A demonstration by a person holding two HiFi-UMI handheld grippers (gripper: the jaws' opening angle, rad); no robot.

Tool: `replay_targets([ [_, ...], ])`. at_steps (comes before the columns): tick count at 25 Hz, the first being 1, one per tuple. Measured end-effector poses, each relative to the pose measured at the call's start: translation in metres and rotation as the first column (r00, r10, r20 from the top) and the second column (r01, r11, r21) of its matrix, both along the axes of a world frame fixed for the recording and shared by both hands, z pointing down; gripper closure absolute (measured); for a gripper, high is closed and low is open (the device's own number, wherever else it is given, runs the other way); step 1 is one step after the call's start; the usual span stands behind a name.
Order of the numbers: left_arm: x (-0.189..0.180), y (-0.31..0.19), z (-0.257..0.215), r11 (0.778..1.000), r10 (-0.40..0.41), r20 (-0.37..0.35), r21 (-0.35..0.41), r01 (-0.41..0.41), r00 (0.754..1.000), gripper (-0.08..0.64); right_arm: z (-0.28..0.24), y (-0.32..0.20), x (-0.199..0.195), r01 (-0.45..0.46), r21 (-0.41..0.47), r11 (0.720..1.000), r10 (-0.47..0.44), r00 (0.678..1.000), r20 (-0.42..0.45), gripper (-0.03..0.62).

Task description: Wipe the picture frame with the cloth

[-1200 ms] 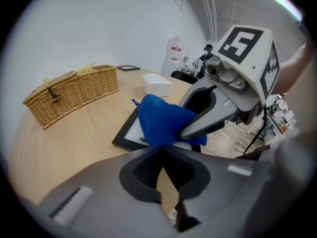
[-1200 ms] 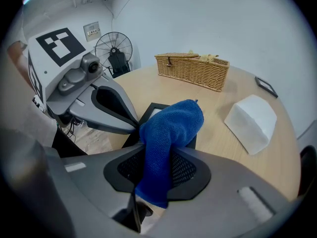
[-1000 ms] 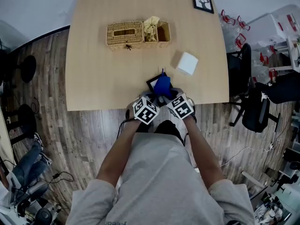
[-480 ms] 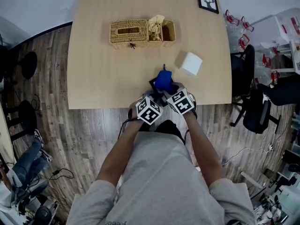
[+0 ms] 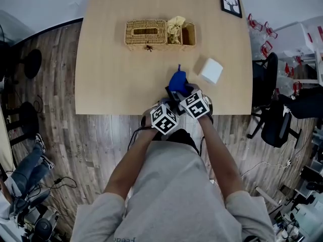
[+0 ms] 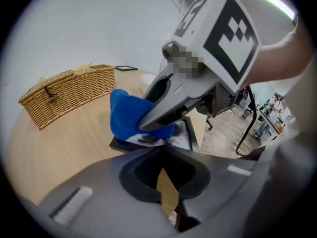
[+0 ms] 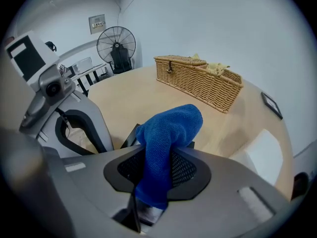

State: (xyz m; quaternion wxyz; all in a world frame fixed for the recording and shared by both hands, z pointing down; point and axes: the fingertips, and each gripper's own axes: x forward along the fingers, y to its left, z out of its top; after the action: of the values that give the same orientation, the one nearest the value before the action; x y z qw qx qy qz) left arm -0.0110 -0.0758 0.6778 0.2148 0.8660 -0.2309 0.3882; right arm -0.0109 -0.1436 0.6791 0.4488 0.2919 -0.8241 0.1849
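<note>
1. While the person leans in over the near edge of the table (image 5: pixel 111 79), the leftmost thing on it is a wicker basket (image 5: pixel 146 33). It sits toward the far side, a bit left of middle. There's some pale crumpled stuff (image 5: pixel 176 23) in one of its right-hand compartments.
2. Next is the left gripper (image 6: pixel 161 168). Its fingers are closed tip to tip with nothing pinched, and only a sliver of table shows behind the tips. They sit right at the near edge of the picture frame, but I can't tell if they actually press on it.
3. The picture frame (image 6: pixel 183 132) is black-edged and lies flat close to the near edge of the table, right of middle. It's well apart from the basket and mostly covered.
4. The cloth (image 7: pixel 171 128) is blue and bunched up. Its far end rests on top of the frame's glass.
5. The right gripper (image 7: pixel 158 168) has its fingers clamped on the near end of that cloth. It comes in from the near right, just beside the left gripper.
6. A white box (image 5: pixel 211 70) sits right of the frame and a little farther back, not touching it.
7. A small deer picture (image 5: pixel 230 3) lies flat way off at the far right corner.
</note>
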Motion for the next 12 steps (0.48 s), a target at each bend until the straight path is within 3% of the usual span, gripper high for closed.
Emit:
replay_targets([
  [12, 0.001, -0.002, 0.000, 1.000, 0.007, -0.014, -0.001, -0.007, 1.000, 0.508, -0.005, -0.013, -0.005, -0.031, 0.067, 0.997, 0.031, 1.000, 0.005, 0.486],
])
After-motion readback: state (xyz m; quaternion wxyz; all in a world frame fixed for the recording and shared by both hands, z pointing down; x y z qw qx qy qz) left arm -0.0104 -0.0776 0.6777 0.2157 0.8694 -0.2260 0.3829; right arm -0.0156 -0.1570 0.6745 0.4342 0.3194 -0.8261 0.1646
